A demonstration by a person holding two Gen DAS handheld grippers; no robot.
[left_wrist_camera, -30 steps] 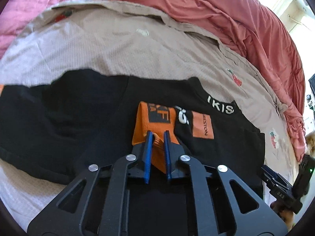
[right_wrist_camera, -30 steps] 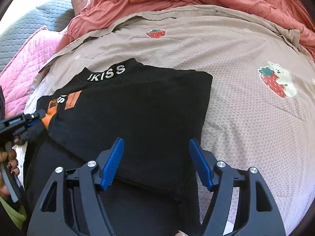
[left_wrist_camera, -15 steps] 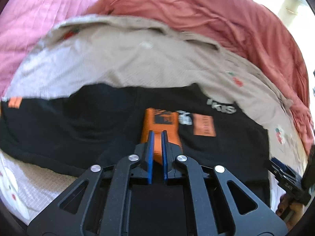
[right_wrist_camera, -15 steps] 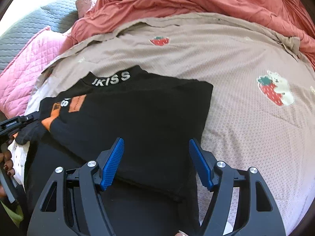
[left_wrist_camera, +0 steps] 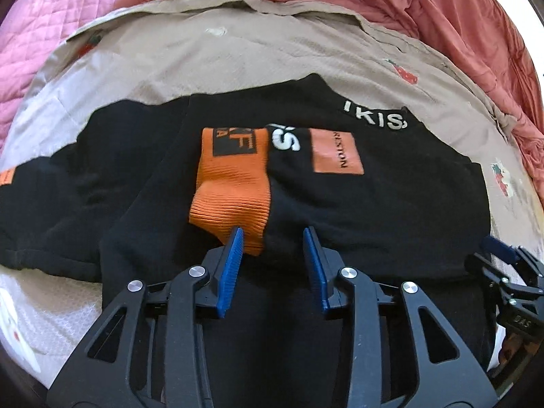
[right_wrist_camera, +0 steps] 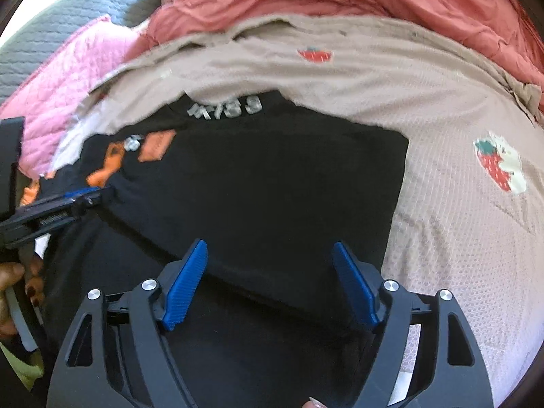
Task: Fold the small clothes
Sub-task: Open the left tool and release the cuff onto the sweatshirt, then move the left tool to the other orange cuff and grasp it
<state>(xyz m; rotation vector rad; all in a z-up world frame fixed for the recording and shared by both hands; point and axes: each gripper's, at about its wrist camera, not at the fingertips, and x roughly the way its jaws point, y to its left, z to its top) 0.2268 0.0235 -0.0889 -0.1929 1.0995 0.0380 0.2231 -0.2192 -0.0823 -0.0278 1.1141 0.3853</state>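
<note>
While its blue jaws are opening, the left hand-held gripper (left_wrist_camera: 273, 233) lets go of the orange ribbed cuff (left_wrist_camera: 231, 200), whose edge lies just at the left jaw, unpinched. Beside it, the right hand-held gripper (right_wrist_camera: 270, 248) hovers above the black sweatshirt (right_wrist_camera: 272, 183), jaws widening, empty. That sweatshirt lies partly folded on the beige strawberry-print blanket (right_wrist_camera: 442, 204), and beyond the sweatshirt a rumpled red duvet (left_wrist_camera: 374, 3) is heaped.

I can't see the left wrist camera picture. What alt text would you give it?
A black two-finger left gripper with blue pads, jaws opening, stands over the orange ribbed cuff of a black sweatshirt with orange patches, no longer pinching it. The sweatshirt lies on a beige strawberry-print bedsheet.
</note>
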